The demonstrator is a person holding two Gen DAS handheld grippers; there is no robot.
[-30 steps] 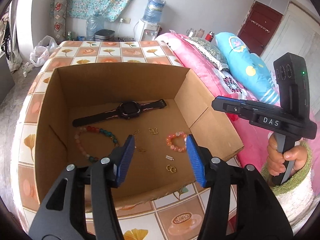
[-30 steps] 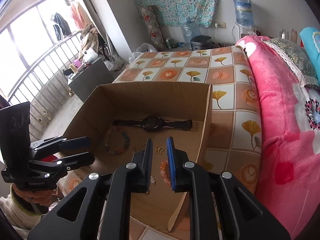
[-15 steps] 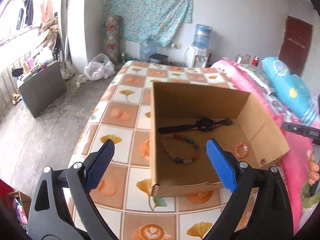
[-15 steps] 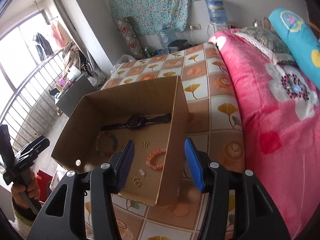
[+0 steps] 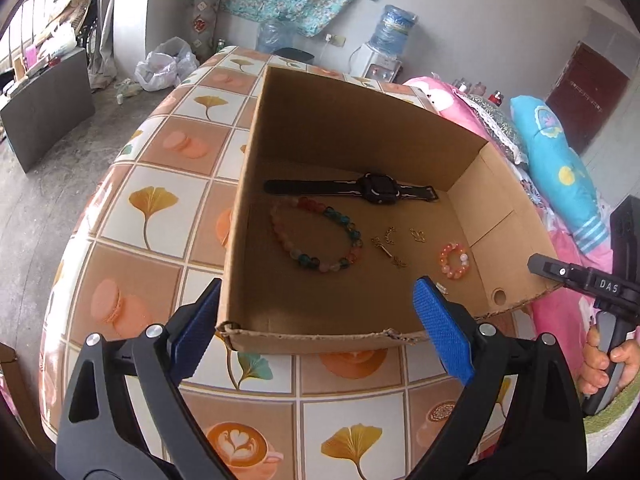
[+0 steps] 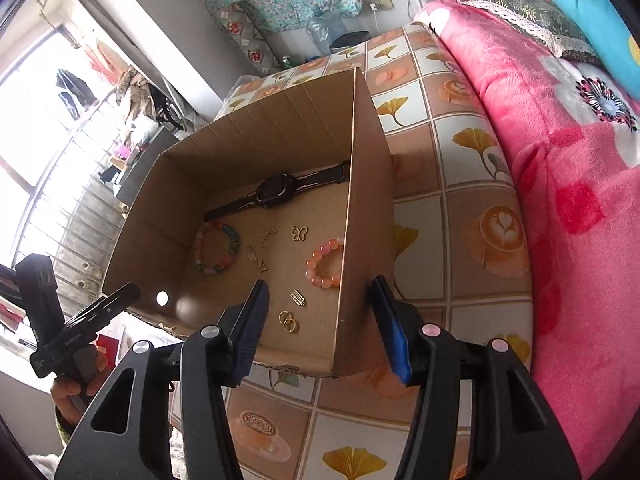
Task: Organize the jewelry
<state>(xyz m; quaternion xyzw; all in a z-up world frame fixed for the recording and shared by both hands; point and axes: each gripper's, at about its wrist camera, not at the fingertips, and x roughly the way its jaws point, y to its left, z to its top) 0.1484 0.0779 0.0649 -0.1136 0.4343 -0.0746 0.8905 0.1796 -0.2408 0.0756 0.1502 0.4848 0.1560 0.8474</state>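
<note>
Lying flat in box, watch strap left-right along far wall; left gripper, right gripper wide, empty.

From above I can pass straight into the open-topped cardboard box, whose tall walls block the sides, and bare floor lies near its front edge before the beaded bracelet.

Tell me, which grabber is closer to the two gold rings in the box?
Right. The right gripper straddles the box wall directly beside the gold rings. The left gripper sits at the box's opposite near corner, farther away.
</note>
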